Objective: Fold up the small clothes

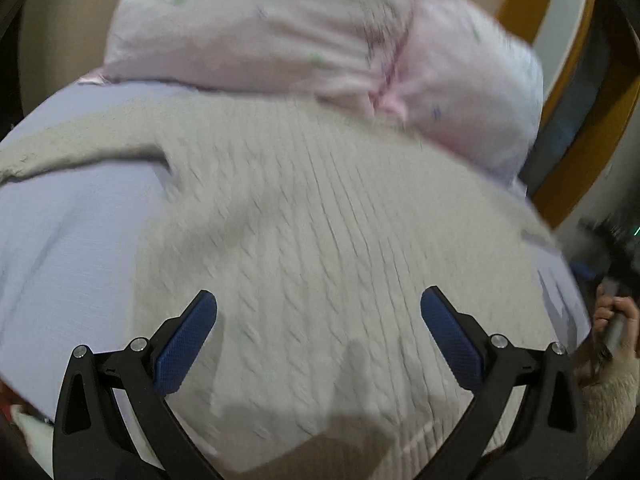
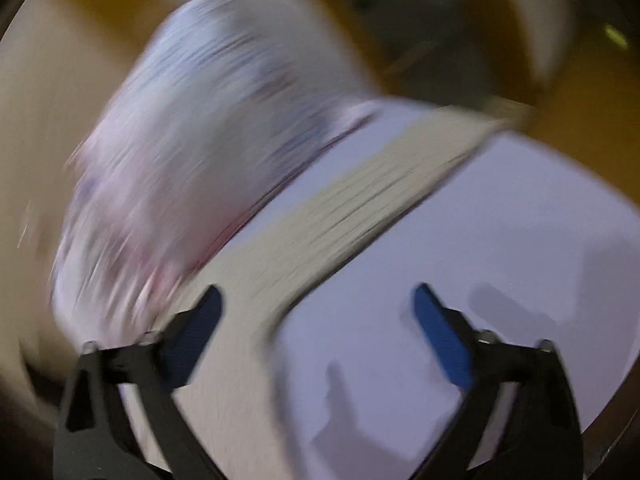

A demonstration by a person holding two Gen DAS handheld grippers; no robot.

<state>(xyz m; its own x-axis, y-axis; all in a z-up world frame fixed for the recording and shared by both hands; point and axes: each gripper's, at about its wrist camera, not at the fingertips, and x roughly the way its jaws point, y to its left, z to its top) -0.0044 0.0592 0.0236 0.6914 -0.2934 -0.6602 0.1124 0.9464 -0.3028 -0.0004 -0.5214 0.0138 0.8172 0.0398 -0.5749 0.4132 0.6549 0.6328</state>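
Observation:
A cream cable-knit sweater point(image 1: 320, 240) lies spread on a pale lilac sheet point(image 1: 72, 248), one sleeve point(image 1: 80, 140) stretched to the left. My left gripper point(image 1: 319, 308) is open and empty, just above the sweater's body. In the blurred right wrist view, my right gripper point(image 2: 318, 304) is open and empty above the sheet point(image 2: 500, 240), with the sweater's sleeve point(image 2: 360, 192) running diagonally under its left finger.
A pink patterned pillow point(image 1: 300, 36) lies behind the sweater; it also shows in the right wrist view point(image 2: 192, 140). A wooden frame point(image 1: 580, 140) stands at the right. A hand holding the other gripper point(image 1: 616, 320) is at the right edge.

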